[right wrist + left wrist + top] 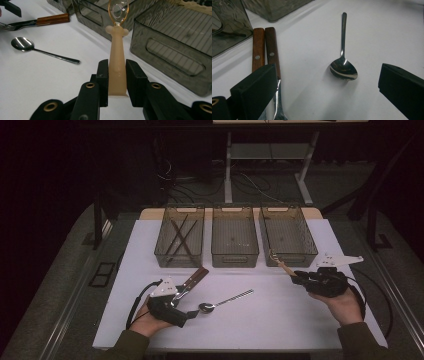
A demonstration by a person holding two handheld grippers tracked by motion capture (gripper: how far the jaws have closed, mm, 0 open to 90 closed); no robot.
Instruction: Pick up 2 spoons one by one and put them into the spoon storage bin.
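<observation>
A metal spoon lies on the white table, bowl toward my left gripper. That gripper is open, and the spoon's bowl rests just ahead of its spread jaws, untouched. Two wooden-handled utensils lie by its left finger. My right gripper is shut on the beige handle of a small plastic spoon. It holds that spoon above the table, its amber bowl up against the front wall of the right bin.
Three smoky plastic bins stand in a row at the back: the left bin holds dark chopsticks, and the middle bin sits beside it. In the right gripper view a wooden-handled fork lies far left.
</observation>
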